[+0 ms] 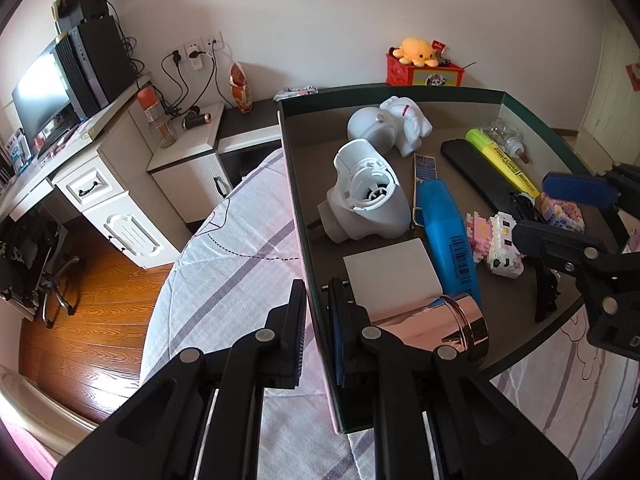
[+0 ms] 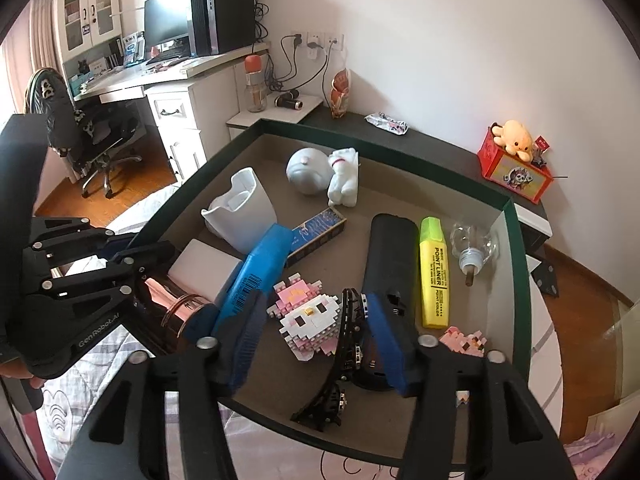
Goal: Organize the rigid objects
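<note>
Bedroom clutter surrounds a bed, where a shallow box (image 2: 516, 264) lies on the quilt (image 1: 240, 248). Toys, a yellow highlighter (image 2: 434, 272) and a block kitten (image 2: 308, 320) already lie inside it. Clamped on the box wall, the left gripper (image 1: 318, 332) likely steadies it. Above a black arched piece (image 2: 344, 344), the right gripper (image 2: 316, 344) stands spread and empty. That piece's near end is hidden, possibly a toy track.

Home bedroom with a study corner. Quilted bed cover (image 1: 240, 248) near; white desk (image 2: 168, 76) with monitor (image 2: 166, 24) and PC tower (image 2: 222, 16) far left. Plush toy (image 2: 516, 140) on the far-right ledge.
</note>
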`<state>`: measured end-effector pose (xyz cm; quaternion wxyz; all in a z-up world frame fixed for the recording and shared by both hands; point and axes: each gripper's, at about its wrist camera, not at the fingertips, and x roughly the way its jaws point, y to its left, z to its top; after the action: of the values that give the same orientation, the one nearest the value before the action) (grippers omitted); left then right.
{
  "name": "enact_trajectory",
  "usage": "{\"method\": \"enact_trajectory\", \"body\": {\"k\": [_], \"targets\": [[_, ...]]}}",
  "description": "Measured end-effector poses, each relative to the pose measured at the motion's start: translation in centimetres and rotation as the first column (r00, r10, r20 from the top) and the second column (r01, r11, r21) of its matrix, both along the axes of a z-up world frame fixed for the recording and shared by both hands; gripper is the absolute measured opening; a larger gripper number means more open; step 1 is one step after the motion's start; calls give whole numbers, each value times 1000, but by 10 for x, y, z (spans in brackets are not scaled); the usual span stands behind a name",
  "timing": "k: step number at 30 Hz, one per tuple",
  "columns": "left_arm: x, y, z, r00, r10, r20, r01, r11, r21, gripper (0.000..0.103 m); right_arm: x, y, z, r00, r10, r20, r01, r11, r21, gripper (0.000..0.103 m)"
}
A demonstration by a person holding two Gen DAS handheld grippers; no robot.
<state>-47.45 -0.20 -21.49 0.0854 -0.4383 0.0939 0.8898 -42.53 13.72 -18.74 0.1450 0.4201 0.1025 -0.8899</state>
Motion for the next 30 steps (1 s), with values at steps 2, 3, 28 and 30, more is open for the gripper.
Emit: {"method": "enact_trajectory", "body": {"k": [2,3,28,30], "targets": [[0,0,0,1000,-1,0,1,1000,-1,11,1,1,2,1000,-8,-7,8,1000,2,68],[0,0,0,1000,-1,1,1,1000,1,11,3,2,4,1000,-12,-13,12,1000,2,70],[60,-5,67,981,57,-184,-53,998,28,79,76,33,73,969,-97,-228,92,995,-32,103],[73,-3,77,975,55,-214,-48,998,35,96,90,34,80,965,-97,-242,88,995,-50,103]]}}
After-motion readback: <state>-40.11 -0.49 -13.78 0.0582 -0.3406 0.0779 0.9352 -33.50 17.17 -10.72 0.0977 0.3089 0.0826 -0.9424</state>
